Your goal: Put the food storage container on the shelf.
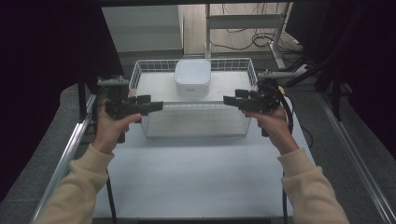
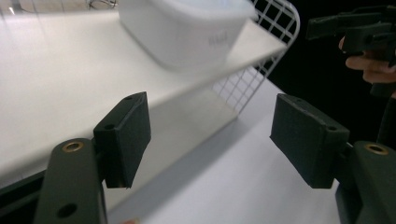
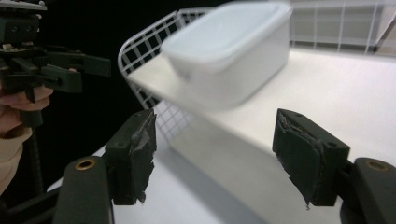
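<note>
White lidded box (image 1: 192, 77) sits inside wire basket (image 1: 140, 70).

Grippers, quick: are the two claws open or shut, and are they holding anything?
Left gripper: open, holding nothing.
Right gripper: open, holding nothing.

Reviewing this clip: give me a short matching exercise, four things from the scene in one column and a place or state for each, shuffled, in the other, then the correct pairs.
Things:
1. white lidded container
2. wire basket
3. left gripper
4. right gripper

Places or states:
A. jaws open, nothing between them, at the basket's left side in the high view
B. white grid walls, standing on the white table
C. sits inside the basket, toward its far wall
D. jaws open, nothing between them, at the basket's right side in the high view

Pairs: 1-C, 2-B, 3-A, 4-D
</note>
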Demonstrator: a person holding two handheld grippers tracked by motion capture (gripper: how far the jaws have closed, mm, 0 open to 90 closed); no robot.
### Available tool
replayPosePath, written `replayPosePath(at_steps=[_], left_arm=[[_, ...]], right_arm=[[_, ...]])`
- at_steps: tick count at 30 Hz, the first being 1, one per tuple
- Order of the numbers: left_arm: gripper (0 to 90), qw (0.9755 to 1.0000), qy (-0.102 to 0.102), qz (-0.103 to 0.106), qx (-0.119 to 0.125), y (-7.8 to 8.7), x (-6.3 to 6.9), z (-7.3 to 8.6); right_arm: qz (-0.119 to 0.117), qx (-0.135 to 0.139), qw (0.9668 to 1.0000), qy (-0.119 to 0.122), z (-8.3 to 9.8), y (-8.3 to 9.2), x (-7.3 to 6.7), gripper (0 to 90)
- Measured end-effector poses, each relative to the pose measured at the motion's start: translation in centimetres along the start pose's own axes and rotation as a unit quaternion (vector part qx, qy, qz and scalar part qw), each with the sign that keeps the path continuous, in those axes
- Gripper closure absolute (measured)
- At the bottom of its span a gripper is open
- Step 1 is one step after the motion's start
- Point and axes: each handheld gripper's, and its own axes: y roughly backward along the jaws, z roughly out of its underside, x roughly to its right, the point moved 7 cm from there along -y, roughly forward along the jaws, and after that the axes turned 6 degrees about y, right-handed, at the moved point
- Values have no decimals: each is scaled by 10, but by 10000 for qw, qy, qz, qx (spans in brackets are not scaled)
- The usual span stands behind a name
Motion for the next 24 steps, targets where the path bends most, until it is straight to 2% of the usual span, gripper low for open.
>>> replayPosePath(at_steps=[2, 3, 4, 5, 6, 9, 10, 11, 12, 13, 14, 17, 20, 24], left_arm=[[276, 10000, -42, -82, -32, 3, 1, 19], [271, 9999, -74, -102, -51, 5, 1, 31], [271, 9999, -84, -132, -53, 5, 2, 40], [269, 9998, -99, -158, -81, 6, 1, 48], [269, 9997, -107, -181, -132, 6, 1, 59], [261, 9994, -79, -213, -258, 3, -2, 84], [256, 9993, -68, -226, -275, 3, -3, 90], [255, 9990, -33, -262, -360, 1, -6, 104], [253, 9990, -33, -262, -360, 1, -6, 104], [253, 9988, -35, -286, -394, 0, -7, 110], [253, 9986, -11, -313, -427, -1, -8, 115], [252, 9981, -8, -384, -476, -5, -11, 126], [252, 9978, -29, -434, -497, -5, -12, 127], [251, 9978, -70, -536, -390, -2, -14, 129]], right_arm=[[23, -59, 9999, 82, 17, 4, -5, 287], [100, -106, 9996, 222, 37, 9, -8, 281], [100, -106, 9996, 222, 37, 9, -8, 281], [160, -168, 9994, 270, 54, 13, -11, 274], [160, -168, 9994, 270, 54, 13, -11, 274], [262, -235, 9989, 305, 84, 17, -14, 265], [290, -268, 9988, 303, 96, 18, -15, 262], [343, -348, 9983, 317, 114, 19, -16, 258], [343, -348, 9983, 317, 114, 19, -16, 258], [410, -426, 9977, 317, 130, 20, -16, 255], [410, -426, 9977, 317, 130, 20, -16, 255], [488, -511, 9968, 377, 147, 22, -16, 253], [491, -490, 9968, 407, 147, 23, -17, 247], [565, -469, 9960, 508, 147, 23, -19, 209]])
